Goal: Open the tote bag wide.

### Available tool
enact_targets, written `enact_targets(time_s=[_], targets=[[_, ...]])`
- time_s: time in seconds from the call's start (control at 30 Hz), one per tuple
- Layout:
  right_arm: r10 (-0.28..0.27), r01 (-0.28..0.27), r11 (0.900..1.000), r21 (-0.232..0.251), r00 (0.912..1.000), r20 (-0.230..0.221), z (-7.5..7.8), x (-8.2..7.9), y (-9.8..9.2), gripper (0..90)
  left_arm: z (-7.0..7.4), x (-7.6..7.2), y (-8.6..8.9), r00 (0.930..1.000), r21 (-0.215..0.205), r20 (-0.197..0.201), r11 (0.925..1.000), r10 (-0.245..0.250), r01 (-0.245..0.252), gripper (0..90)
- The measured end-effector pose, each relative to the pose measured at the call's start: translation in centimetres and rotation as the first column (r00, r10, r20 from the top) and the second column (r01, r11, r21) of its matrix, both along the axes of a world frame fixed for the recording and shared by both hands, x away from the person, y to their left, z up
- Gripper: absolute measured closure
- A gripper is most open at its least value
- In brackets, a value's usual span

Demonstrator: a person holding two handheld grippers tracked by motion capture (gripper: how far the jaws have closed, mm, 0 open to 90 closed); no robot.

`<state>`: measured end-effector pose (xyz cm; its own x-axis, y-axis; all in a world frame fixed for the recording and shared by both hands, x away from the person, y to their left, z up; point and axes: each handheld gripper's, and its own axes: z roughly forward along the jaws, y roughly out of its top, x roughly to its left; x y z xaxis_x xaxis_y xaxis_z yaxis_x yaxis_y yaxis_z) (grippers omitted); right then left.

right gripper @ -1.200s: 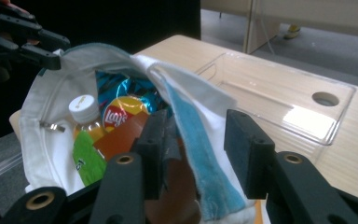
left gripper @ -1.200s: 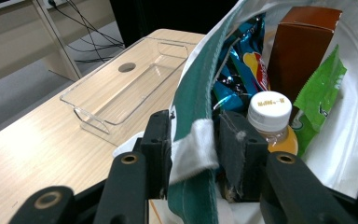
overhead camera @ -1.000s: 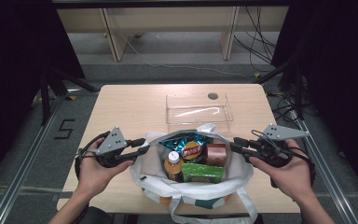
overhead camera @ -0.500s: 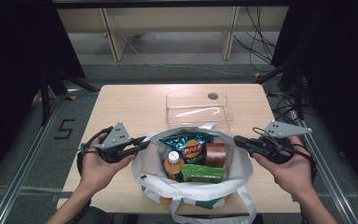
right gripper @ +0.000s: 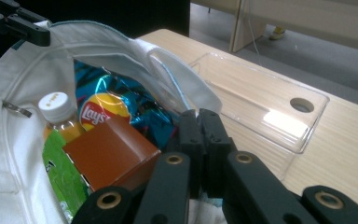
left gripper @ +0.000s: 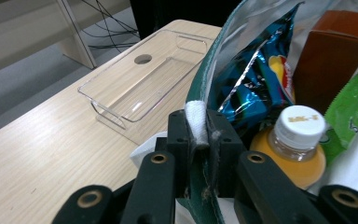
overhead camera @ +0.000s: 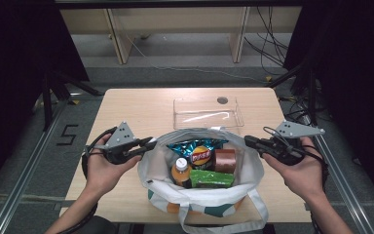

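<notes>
I see left gripper point(left gripper: 199, 133) clamping bag point(overhead camera: 202, 197) rim | right gripper point(right gripper: 199, 135) clamping opposite rim | left gripper view reveals bottle point(left gripper: 294, 144) cap

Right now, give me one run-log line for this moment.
left gripper: shut on bag rim | right gripper: shut on opposite rim | bag open | clear tray empty behind

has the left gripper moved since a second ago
Yes, slightly. In the high view the left gripper has edged rightward toward the tote bag, judged against the clear plastic tray, and its jaws have just closed on the bag's rim.
</notes>
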<state>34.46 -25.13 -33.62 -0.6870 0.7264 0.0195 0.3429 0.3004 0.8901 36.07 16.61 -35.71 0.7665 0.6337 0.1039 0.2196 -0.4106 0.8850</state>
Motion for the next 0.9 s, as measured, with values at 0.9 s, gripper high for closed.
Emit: enact_targets(time_s=[0.9], targets=[[-0.030, 0.025, 0.995, -0.093, 0.9981, -0.053, -3.4, 1.1, 0.6, 89.5, -2.6, 1.7, -1.5, 0.9994, 0.075, -0.034, 0.9972, 0.007, -0.005, 80.1]])
